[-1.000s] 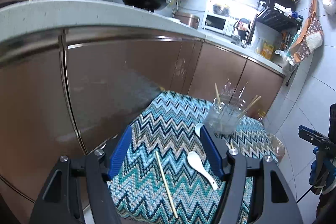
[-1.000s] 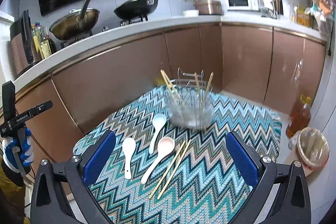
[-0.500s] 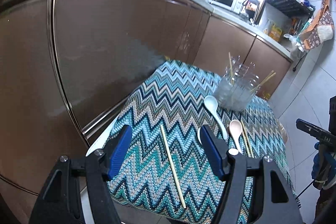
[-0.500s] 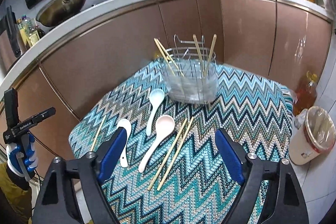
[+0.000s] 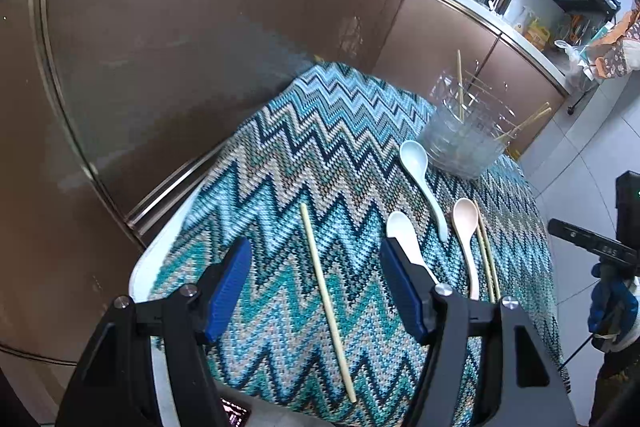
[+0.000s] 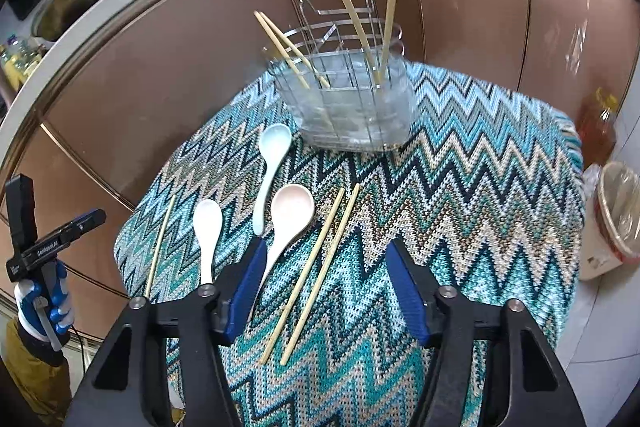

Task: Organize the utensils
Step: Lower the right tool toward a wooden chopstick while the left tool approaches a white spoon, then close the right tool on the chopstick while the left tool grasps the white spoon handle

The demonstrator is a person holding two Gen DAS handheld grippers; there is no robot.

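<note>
On the table (image 6: 500, 163) with the zigzag cloth, sitting near the far edge by the brown cabinets: a clear wire-framed holder (image 6: 352, 107), already carrying four chopsticks (image 6: 356, 27) leaning upright — two at its left side, two at its right. Lying loose on the cloth in front of it, so not yet sorted: a pale blue spoon (image 6: 272, 163) just beside the holder, a pink spoon (image 6: 288, 219) and a white spoon (image 6: 208, 231) toward the near edge, a pair of chopsticks (image 6: 316, 267) side by side at the middle, and a single chopstick (image 5: 326, 291) near the left edge. Judging from this — roughly under halfway, with three spoons and three sticks waiting.

Hovering over the near edge, the right gripper (image 6: 324, 287) — jaws just having been closing to a middling gap, pads touching nothing, the pair of chopsticks lying between and below them, the pink spoon's handle slipping behind the left finger. Hanging over the left part of the cloth, the left gripper (image 5: 316, 291), fairly wide and empty, straddling the single chopstick without pressing it. Looking like the start of two pickups, one per hand, though nothing lifted yet.
</note>
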